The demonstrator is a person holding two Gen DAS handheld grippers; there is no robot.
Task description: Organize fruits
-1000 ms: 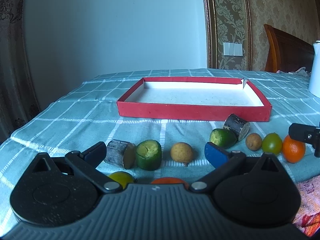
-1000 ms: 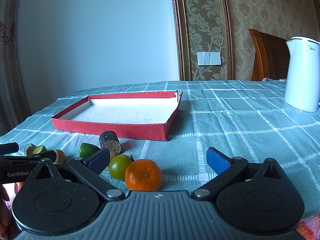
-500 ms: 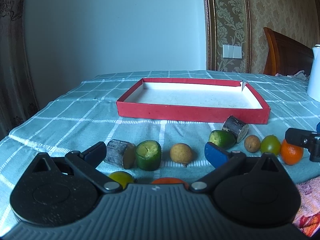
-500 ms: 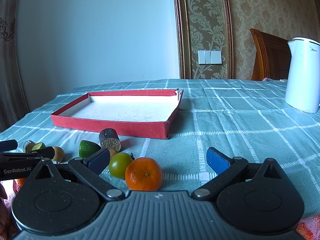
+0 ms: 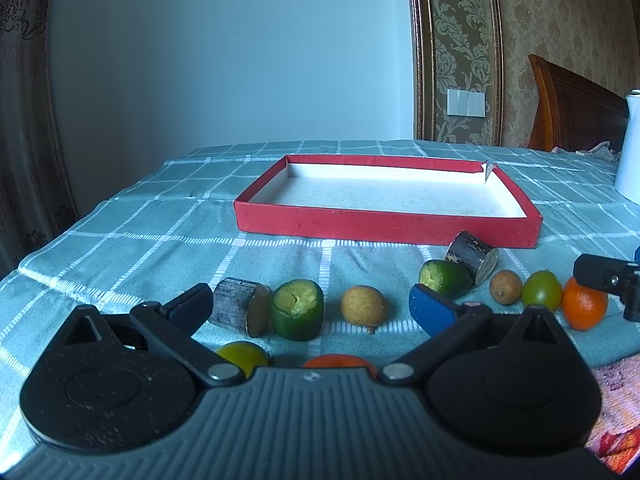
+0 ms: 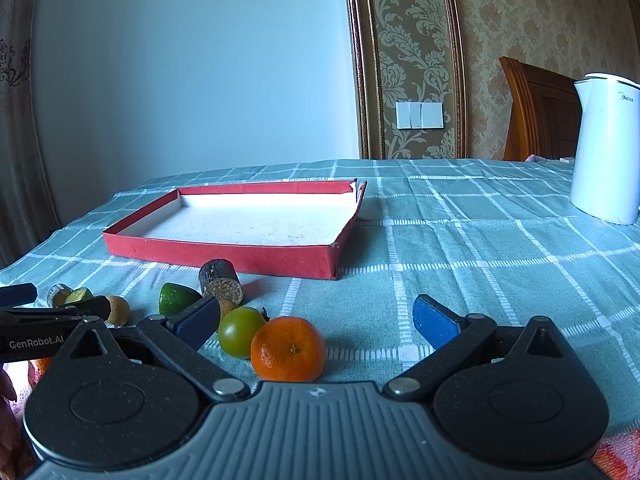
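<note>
An empty red tray (image 5: 384, 230) sits mid-table; it also shows in the right wrist view (image 6: 224, 250). In front of it lie a dark log piece (image 5: 240, 306), a cut green fruit (image 5: 298, 314), a tan longan (image 5: 363, 305), a green half (image 5: 444, 278), another log piece (image 5: 472, 252), a small longan (image 5: 505, 287), a green tomato (image 5: 541, 290) and an orange (image 5: 582, 308). My left gripper (image 5: 312, 306) is open and empty, low over the left group. My right gripper (image 6: 316, 316) is open and empty, with the orange (image 6: 288, 348) and the green tomato (image 6: 240, 330) between its fingers.
A white kettle (image 6: 606, 148) stands at the far right on the green checked cloth (image 6: 460, 264). A wooden chair back (image 6: 536, 112) is behind it. A lime (image 5: 242, 356) and another orange (image 5: 338, 360) lie close under the left gripper. A patterned cloth (image 5: 616, 400) lies at the near right.
Both grippers have drawn back and lifted slightly, so the fruits sit a little farther off. Both stay open. No fruit has moved.
</note>
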